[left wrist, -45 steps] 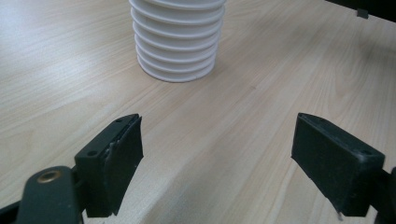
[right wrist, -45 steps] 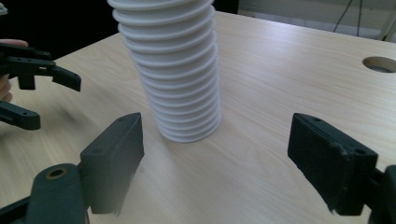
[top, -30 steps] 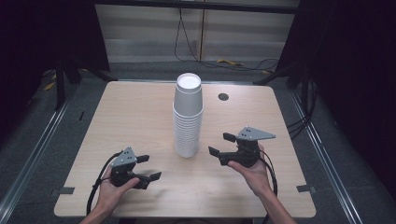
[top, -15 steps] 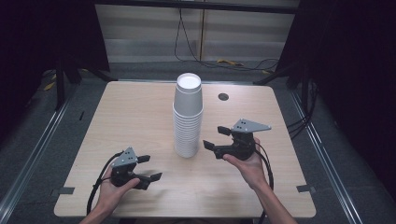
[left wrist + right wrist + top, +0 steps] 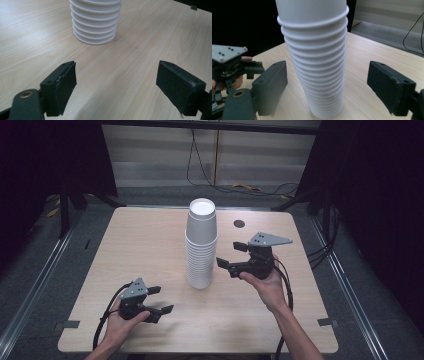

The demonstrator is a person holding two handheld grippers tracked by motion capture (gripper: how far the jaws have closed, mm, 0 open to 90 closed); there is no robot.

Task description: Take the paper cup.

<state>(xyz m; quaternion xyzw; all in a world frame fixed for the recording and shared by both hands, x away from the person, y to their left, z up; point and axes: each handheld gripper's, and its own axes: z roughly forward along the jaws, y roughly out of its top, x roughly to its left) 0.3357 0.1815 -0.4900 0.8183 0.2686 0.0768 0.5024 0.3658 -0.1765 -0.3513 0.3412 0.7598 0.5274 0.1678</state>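
Stack of white paper cups: nested upside down, long axis upright, bases uppermost, rolled rims forming ridged rings down the sides; stands near the middle of the table. Table: pale wood-grain top, rounded corners, bare surface all round the stack, a small dark round insert toward the far edge. Right gripper: raised beside the stack, black jaws spread wide, nothing gripped. Left gripper: low by the near edge, well apart from the stack, jaws parted, empty.
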